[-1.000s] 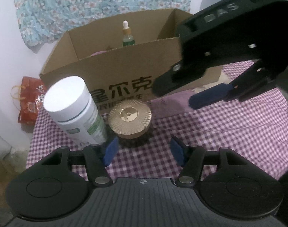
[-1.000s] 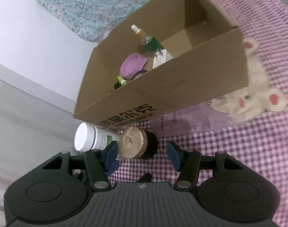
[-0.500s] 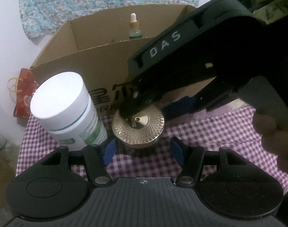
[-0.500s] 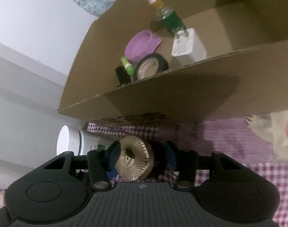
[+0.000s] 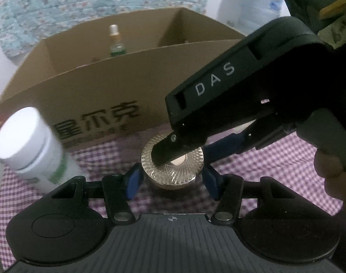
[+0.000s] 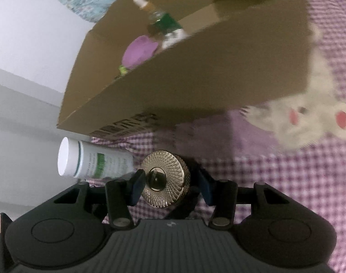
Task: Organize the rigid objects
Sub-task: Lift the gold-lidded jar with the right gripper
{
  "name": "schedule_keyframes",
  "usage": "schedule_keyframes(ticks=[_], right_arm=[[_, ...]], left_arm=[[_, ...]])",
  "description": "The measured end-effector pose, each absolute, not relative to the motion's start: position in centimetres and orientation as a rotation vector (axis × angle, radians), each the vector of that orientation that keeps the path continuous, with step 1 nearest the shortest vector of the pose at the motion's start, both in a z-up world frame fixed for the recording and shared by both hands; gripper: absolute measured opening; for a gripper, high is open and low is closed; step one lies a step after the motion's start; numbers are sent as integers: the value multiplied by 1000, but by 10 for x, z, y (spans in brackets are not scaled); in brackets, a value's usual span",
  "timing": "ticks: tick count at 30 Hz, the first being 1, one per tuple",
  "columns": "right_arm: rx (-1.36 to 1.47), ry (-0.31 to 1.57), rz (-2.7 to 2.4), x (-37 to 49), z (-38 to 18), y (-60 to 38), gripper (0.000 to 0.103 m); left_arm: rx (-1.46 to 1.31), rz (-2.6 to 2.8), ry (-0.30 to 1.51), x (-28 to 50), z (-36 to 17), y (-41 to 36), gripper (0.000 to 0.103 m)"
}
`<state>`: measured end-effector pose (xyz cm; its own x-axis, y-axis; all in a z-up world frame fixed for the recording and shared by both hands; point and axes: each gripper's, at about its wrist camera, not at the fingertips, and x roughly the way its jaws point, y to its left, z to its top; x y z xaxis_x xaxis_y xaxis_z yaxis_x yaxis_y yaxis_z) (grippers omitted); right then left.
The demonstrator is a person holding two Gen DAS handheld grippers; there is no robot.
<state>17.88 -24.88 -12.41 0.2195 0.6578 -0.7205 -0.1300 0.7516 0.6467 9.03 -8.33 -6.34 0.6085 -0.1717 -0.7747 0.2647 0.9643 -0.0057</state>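
Observation:
A jar with a ribbed gold lid (image 5: 173,173) (image 6: 166,177) stands on the purple checked cloth (image 5: 275,170) in front of the cardboard box (image 5: 104,86) (image 6: 195,68). My left gripper (image 5: 171,182) straddles it from the near side. Its jaws are closing, and the blue pads meet the lid's two sides. My right gripper (image 6: 170,187) (image 5: 182,153) comes in from the right and is shut on the same jar. One of its black fingers crosses the lid's top in the left wrist view. A white bottle (image 5: 29,145) (image 6: 93,161) stands just left of the jar.
Inside the box are a dropper bottle (image 5: 115,43) (image 6: 163,20) and a purple item (image 6: 138,50). A white plush toy (image 6: 309,118) lies on the cloth to the right of the box. A person's hand (image 5: 329,166) holds the right gripper.
Both grippers came in on the gold-lidded jar. The right one dropped from above the box and closed around it. The left one slid forward until the jar sat between its pads.

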Motion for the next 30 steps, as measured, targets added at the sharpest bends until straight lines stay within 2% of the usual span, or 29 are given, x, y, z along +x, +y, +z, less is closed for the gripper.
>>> schedule_keyframes(ticks=[30], right_arm=[[615,1249,520,155,-136,-278,58]], left_arm=[[138,-283,941,103,-68,-116,56]])
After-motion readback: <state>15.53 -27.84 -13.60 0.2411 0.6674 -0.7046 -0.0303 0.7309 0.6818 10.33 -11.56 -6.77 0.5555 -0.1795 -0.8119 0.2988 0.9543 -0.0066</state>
